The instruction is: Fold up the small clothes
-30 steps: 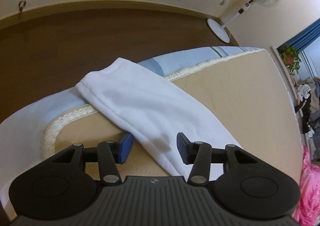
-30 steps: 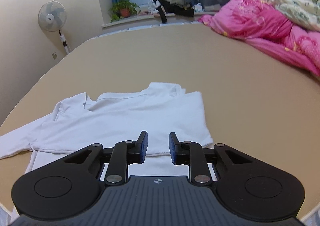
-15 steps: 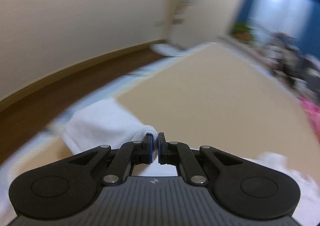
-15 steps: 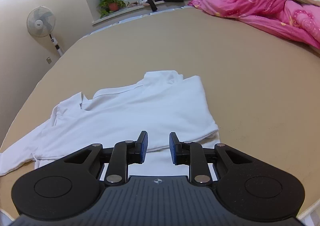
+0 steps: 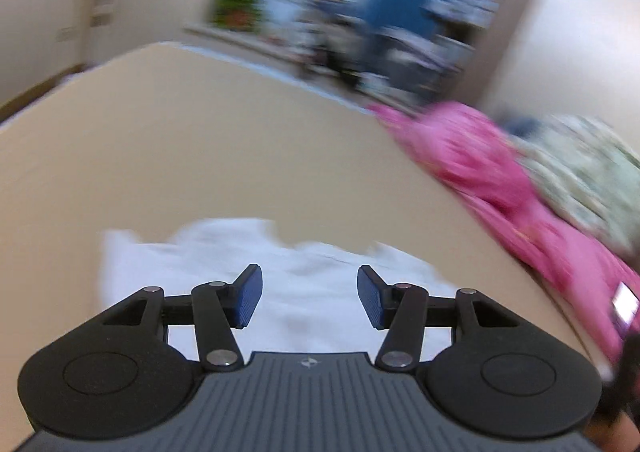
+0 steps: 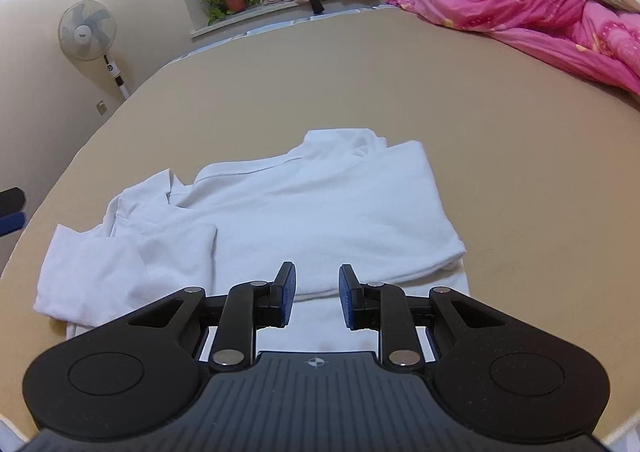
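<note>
White shirt [image 6: 304, 212] lies flat on the tan bed surface [image 6: 500, 132], both grippers released above its near edge.

The left gripper [image 5: 310, 298] has its 2 blue pads spread wide with nothing between them, the blurred shirt under it. The right gripper [image 6: 317, 298] has its pads parted by a narrower gap, also empty, over the shirt's hem. One sleeve [image 6: 120, 264] is folded in over the shirt's left side. A pink quilt [image 6: 540, 8] is heaped at the far right, a standing fan [image 6: 88, 30] by the wall.
</note>
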`<act>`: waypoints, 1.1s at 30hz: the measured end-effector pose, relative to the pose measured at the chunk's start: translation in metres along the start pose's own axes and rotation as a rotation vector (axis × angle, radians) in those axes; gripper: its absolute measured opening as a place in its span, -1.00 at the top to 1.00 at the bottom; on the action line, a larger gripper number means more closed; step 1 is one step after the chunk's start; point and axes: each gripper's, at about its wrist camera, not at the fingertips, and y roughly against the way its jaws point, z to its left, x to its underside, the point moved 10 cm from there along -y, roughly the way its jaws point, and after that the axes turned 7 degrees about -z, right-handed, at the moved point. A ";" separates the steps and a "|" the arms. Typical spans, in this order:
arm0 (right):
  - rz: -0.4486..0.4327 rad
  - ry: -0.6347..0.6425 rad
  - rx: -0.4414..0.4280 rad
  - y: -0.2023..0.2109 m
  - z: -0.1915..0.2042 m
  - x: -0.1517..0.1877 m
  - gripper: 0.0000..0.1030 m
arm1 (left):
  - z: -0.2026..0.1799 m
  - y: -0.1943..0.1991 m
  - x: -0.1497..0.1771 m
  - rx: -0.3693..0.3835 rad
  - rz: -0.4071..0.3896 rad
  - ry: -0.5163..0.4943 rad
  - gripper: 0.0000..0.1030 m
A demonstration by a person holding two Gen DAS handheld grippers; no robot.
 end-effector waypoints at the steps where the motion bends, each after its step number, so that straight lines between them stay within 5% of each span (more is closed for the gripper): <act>1: -0.001 0.002 0.000 -0.002 0.001 -0.001 0.51 | 0.023 0.001 -0.004 -0.073 -0.004 0.030 -0.13; 5: 0.000 0.008 -0.044 -0.018 0.018 -0.002 0.51 | 0.095 0.005 -0.014 -0.298 0.029 0.150 -0.13; 9: -0.020 0.175 -0.157 -0.027 0.073 0.004 0.33 | 0.131 0.010 -0.014 -0.375 0.076 0.211 -0.13; 15: -0.017 0.507 -0.319 -0.035 0.158 0.042 0.14 | 0.141 0.014 -0.013 -0.397 0.108 0.198 -0.15; 20: -0.004 0.689 -0.300 -0.053 0.183 0.067 0.14 | 0.151 0.002 -0.006 -0.377 0.128 0.206 -0.16; 22: 0.003 0.768 -0.262 -0.063 0.185 0.076 0.20 | 0.146 -0.006 -0.003 -0.370 0.129 0.198 -0.16; 24: -0.005 0.819 -0.193 -0.071 0.181 0.077 0.69 | 0.143 -0.015 -0.001 -0.364 0.132 0.193 -0.16; 27: -0.078 0.673 -0.140 -0.068 0.165 0.041 0.94 | 0.138 -0.020 -0.001 -0.348 0.136 0.181 -0.16; 30: -0.265 0.294 -0.064 -0.044 0.109 -0.036 0.94 | 0.131 -0.022 -0.004 -0.341 0.120 0.153 -0.16; 33: -0.375 -0.011 0.019 -0.026 0.032 -0.080 0.94 | 0.121 -0.026 -0.007 -0.303 0.112 0.132 -0.16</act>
